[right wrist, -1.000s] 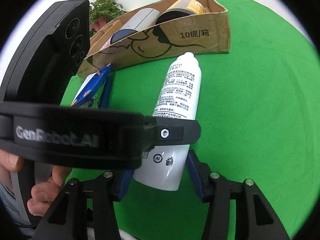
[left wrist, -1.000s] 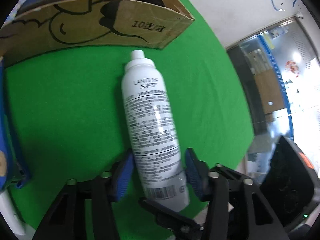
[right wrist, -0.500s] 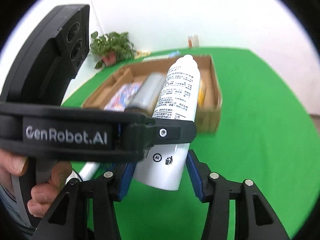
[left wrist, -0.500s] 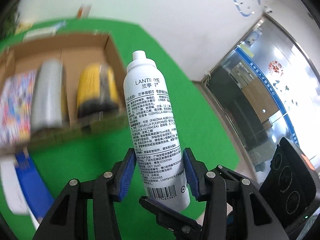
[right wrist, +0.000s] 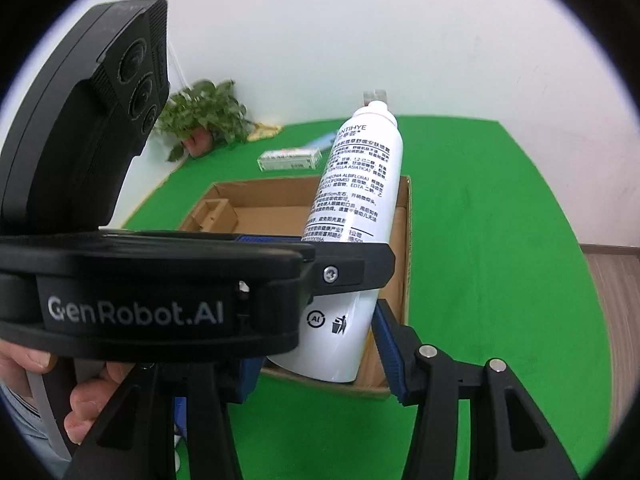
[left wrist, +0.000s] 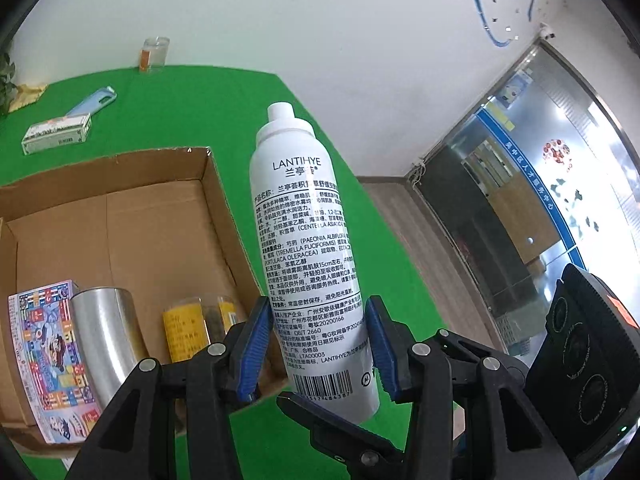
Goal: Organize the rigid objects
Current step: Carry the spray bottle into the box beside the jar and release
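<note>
A white LANTIHYE spray bottle (left wrist: 308, 248) hangs in the air, cap pointing away and up, beside the right wall of an open cardboard box (left wrist: 216, 208). My left gripper (left wrist: 318, 344) is shut on its lower part, blue pads pressing both sides. My right gripper (right wrist: 320, 356) is shut on the same bottle (right wrist: 352, 208) near its base. Its right pad (right wrist: 390, 356) touches the bottle, while its left pad is hidden behind the left gripper's body (right wrist: 160, 288). In the box lie a colourful packet (left wrist: 52, 356), a silver tumbler (left wrist: 106, 332) and a yellow-labelled jar (left wrist: 196, 328).
On the green cloth behind the box (right wrist: 404, 240) lie a small white carton (left wrist: 56, 134), a light-blue phone case (left wrist: 94, 100) and a glass jar (left wrist: 154, 54). A potted plant (right wrist: 204, 116) stands at the far left corner. A hand (right wrist: 92, 392) grips the left tool. The table edge runs along the right.
Both grippers have lifted the bottle off the green cloth and carried it up over the box edge. The box, seen from the side before, now shows its inside from above.
</note>
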Demonstrator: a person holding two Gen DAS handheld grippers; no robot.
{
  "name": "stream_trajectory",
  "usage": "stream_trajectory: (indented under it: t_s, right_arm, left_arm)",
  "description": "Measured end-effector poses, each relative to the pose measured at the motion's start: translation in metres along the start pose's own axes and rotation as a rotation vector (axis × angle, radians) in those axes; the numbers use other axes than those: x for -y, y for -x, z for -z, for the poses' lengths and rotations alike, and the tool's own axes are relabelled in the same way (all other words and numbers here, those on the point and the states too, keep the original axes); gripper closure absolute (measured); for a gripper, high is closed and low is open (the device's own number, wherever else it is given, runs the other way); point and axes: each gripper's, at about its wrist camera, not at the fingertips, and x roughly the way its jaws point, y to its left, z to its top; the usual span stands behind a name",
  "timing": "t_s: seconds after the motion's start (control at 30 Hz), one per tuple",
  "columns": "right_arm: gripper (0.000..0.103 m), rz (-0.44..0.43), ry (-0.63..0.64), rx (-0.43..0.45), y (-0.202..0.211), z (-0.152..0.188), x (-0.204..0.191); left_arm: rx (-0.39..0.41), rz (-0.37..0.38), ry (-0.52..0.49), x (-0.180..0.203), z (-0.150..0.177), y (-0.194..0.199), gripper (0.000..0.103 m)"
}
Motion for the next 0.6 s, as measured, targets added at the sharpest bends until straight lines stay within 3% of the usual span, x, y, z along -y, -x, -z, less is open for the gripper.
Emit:
stream_trajectory:
  t_s: [0.3, 0.6]
  right_arm:
    - [0.054, -0.006, -0.070, -0.144, -0.058, 0.014, 0.030]
    - [0.055, 0.012, -0.083, -0.230, -0.107, 0.028, 0.036]
  left_arm:
    - [-0.154, -0.009, 0.070, -0.057, -0.006, -0.104, 0.059]
    - [-0.253, -0.055, 0.117, -0.079, 0.001, -0.153, 0.059]
